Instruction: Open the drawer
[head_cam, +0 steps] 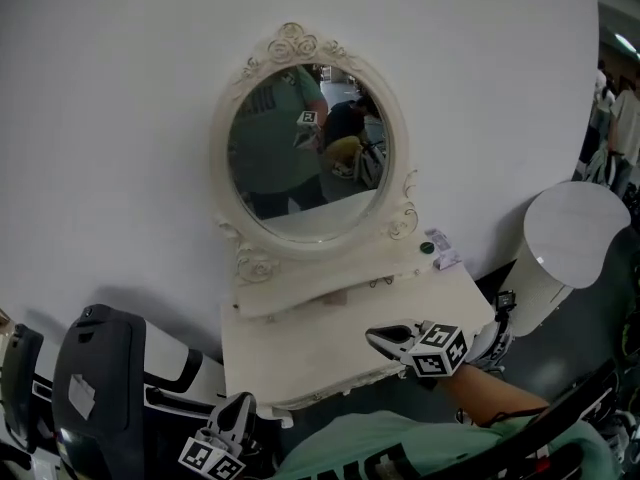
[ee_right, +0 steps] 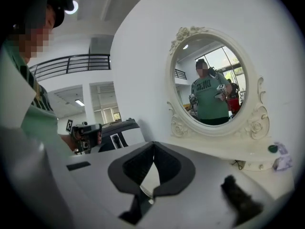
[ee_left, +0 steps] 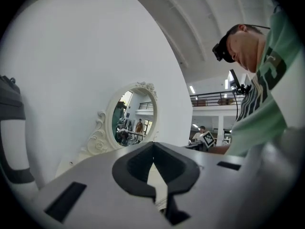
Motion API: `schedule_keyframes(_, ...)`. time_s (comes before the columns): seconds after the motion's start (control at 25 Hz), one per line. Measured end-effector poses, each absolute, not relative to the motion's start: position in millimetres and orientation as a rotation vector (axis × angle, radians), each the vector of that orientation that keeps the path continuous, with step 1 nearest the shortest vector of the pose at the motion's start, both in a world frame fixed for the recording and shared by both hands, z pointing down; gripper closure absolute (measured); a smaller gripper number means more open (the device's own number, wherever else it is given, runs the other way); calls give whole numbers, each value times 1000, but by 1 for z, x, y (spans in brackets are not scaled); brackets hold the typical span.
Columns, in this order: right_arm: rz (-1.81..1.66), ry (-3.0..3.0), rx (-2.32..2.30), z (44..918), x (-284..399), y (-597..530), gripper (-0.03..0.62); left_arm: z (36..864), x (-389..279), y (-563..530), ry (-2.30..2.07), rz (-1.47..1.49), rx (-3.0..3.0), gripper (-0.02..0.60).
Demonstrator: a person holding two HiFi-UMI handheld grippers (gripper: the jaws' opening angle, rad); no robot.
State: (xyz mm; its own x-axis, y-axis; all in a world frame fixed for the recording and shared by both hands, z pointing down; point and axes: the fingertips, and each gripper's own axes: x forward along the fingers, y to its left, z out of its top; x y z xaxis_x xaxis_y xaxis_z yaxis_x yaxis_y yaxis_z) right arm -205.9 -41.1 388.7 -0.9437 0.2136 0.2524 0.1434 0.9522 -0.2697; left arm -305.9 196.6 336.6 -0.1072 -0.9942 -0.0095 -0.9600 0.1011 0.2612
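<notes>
**Head view.** A white bench [head_cam: 300, 353] stands against a white wall [head_cam: 120, 118]. It carries one oval mirror [head_cam: 305, 148] in a carved white frame. The right gripper [head_cam: 376, 336] hovers over the bench top, jaws pressed together to a point, holding nothing. The drawer [head_cam: 378, 286] is the narrow shadowed front under the mirror's shelf. It lies just ahead of this gripper, and the two are not touching. On the shelf beyond the gripper sit one green cap [head_cam: 427, 248] and one crumpled packet [head_cam: 447, 259]. To the gripper's right stands one white round pedestal [head_cam: 560, 243]. The left gripper [head_cam: 240, 405] hangs low, short of the bench's front edge. One black-and-white chair back [head_cam: 95, 388] is on its left.

**Left gripper view.** The left gripper [ee_left: 153, 146] has its jaws meeting at the tips, with nothing between them. The mirror [ee_left: 131, 120] lies ahead and to its left. The person's green shirt [ee_left: 267, 99] is close on its right, with the right gripper's marker cube [ee_left: 208, 138] farther off. Only this view shows the hall, with its high ceiling, strip lights and a balcony railing [ee_left: 214, 97]. The drawer does not show here.

**Right gripper view.** The right gripper [ee_right: 153, 145] is closed and empty. The mirror [ee_right: 212, 78] rises ahead and to its right, reflecting a person in a green shirt. Only here does one small dark pull [ee_right: 237, 164] show on the drawer [ee_right: 255, 165], near the gripper's right side. The green cap [ee_right: 272, 148] and the packet [ee_right: 282, 162] sit farther right. The left gripper [ee_right: 86, 132] shows far to the left.
</notes>
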Motion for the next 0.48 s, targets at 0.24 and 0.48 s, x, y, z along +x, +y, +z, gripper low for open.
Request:
schedule_keyframes(0.24, 347, -2845, -165, 365, -266, -10, 582, 322, -382, 219, -2140, -322, 2080, 572)
schedule_keyframes(0.48, 306, -2809, -140, 369, -294, 14, 582, 336, -421, 229, -2076, -386, 2095, 572)
